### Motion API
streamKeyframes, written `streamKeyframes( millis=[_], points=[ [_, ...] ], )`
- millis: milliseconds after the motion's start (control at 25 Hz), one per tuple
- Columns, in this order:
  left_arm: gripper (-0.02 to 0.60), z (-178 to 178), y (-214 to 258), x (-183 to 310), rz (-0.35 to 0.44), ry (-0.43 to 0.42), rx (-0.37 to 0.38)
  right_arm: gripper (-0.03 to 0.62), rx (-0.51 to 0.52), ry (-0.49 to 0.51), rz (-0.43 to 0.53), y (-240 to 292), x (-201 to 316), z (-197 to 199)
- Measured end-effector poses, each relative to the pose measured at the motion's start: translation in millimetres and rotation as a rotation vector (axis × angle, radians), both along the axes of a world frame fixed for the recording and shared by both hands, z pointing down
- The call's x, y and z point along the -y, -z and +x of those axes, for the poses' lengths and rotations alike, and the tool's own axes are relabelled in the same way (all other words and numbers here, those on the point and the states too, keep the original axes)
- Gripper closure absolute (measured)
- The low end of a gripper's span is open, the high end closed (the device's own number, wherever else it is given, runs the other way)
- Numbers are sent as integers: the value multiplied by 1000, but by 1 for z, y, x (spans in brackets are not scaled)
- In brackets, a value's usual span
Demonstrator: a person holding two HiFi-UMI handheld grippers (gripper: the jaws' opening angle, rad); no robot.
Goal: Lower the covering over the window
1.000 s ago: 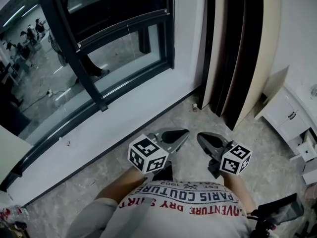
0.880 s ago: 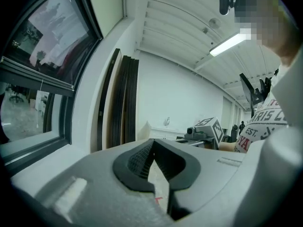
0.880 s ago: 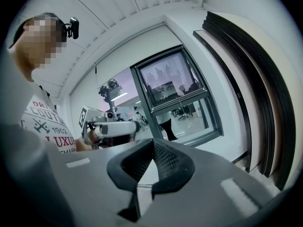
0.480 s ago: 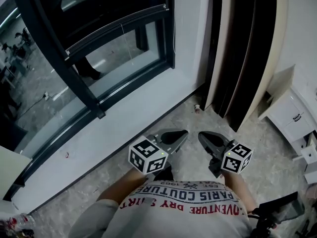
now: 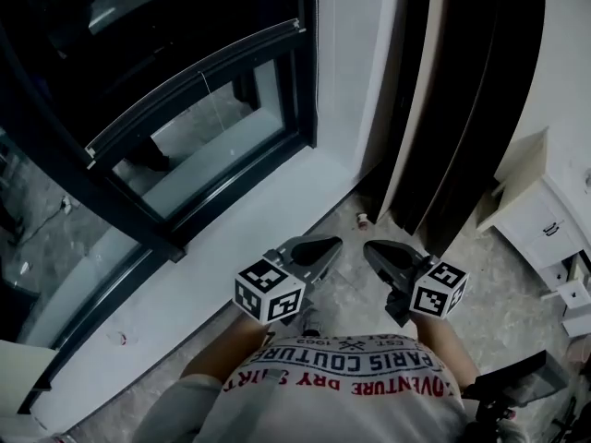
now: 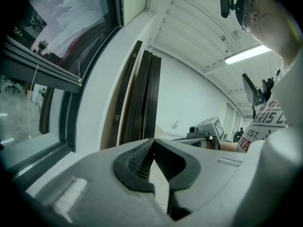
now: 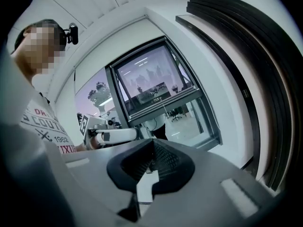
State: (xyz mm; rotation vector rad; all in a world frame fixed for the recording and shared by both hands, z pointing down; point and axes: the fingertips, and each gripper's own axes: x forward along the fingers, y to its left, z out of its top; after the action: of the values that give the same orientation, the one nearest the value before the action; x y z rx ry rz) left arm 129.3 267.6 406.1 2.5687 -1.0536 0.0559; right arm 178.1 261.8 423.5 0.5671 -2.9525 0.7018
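Observation:
The dark-framed window (image 5: 185, 127) fills the upper left of the head view, above a white sill (image 5: 231, 247). A dark horizontal rail (image 5: 199, 74) crosses the glass high up, and a thin cord (image 5: 205, 101) hangs from it. The rail (image 6: 45, 69) also shows in the left gripper view, and the window (image 7: 158, 86) shows in the right gripper view. My left gripper (image 5: 330, 245) and right gripper (image 5: 371, 250) are held side by side before my torso, over the floor. Both are shut and empty, well short of the window.
Tall dark and pale boards (image 5: 462, 109) lean against the wall right of the window. A white cabinet (image 5: 540, 224) stands at the far right. A small object (image 5: 362, 218) lies on the marbled floor near the boards. A black device (image 5: 517, 381) is at my right hip.
The window, sill and leaning boards have come closer and shifted in the head view as I moved towards them. Both grippers stay shut, side by side in front of me.

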Motion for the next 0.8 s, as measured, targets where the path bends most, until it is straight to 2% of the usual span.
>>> streamKeyframes(
  millis=[240, 400, 800],
  points=[
    [580, -52, 8, 72, 31, 20, -2, 597, -23, 29, 31, 7, 69, -49],
    [580, -76, 10, 102, 53, 25, 14, 597, -7, 36, 51, 11, 98, -69],
    [580, -84, -6, 161, 28, 6, 34, 597, 26, 19, 32, 1, 160, -80]
  ],
)
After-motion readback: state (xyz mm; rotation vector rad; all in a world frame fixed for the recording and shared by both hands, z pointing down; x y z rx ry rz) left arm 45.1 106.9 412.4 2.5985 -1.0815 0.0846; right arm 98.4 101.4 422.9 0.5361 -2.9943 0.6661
